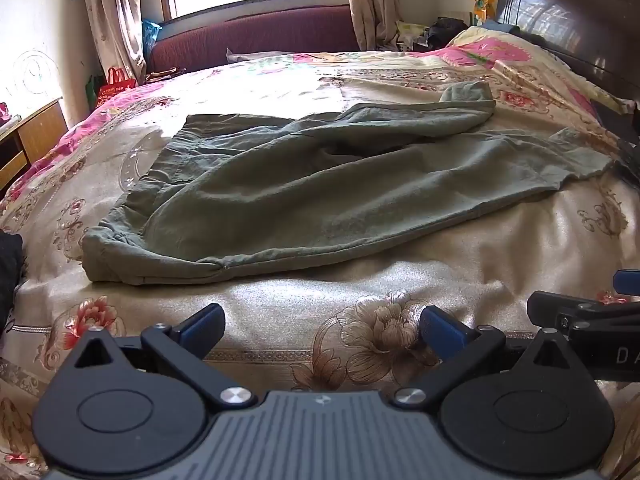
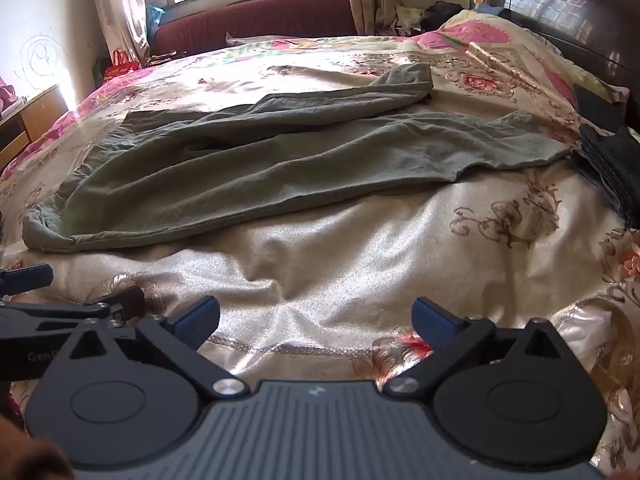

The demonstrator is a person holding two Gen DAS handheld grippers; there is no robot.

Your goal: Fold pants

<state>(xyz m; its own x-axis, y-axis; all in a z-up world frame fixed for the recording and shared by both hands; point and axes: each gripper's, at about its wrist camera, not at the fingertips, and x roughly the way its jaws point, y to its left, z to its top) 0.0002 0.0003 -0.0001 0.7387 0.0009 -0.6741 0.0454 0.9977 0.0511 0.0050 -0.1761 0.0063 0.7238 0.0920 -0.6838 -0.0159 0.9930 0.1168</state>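
Note:
Grey-green pants (image 1: pixel 304 188) lie spread and rumpled on the floral bedspread (image 1: pixel 360 280), waistband at the left, the two legs running right, the far leg bunched on top. They also show in the right wrist view (image 2: pixel 256 164). My left gripper (image 1: pixel 320 326) is open and empty, low over the bedspread, short of the pants' near edge. My right gripper (image 2: pixel 316 320) is open and empty, also short of the pants. Each gripper shows at the edge of the other's view: the right one (image 1: pixel 580 312), the left one (image 2: pixel 52 304).
A dark folded garment (image 2: pixel 608 160) lies at the bed's right edge. A dark wooden headboard (image 1: pixel 568 28) stands at the right, a maroon sofa (image 1: pixel 256 36) under the window behind the bed, a wooden cabinet (image 1: pixel 28 140) at the left. Dark cloth (image 1: pixel 10 264) lies at the left edge.

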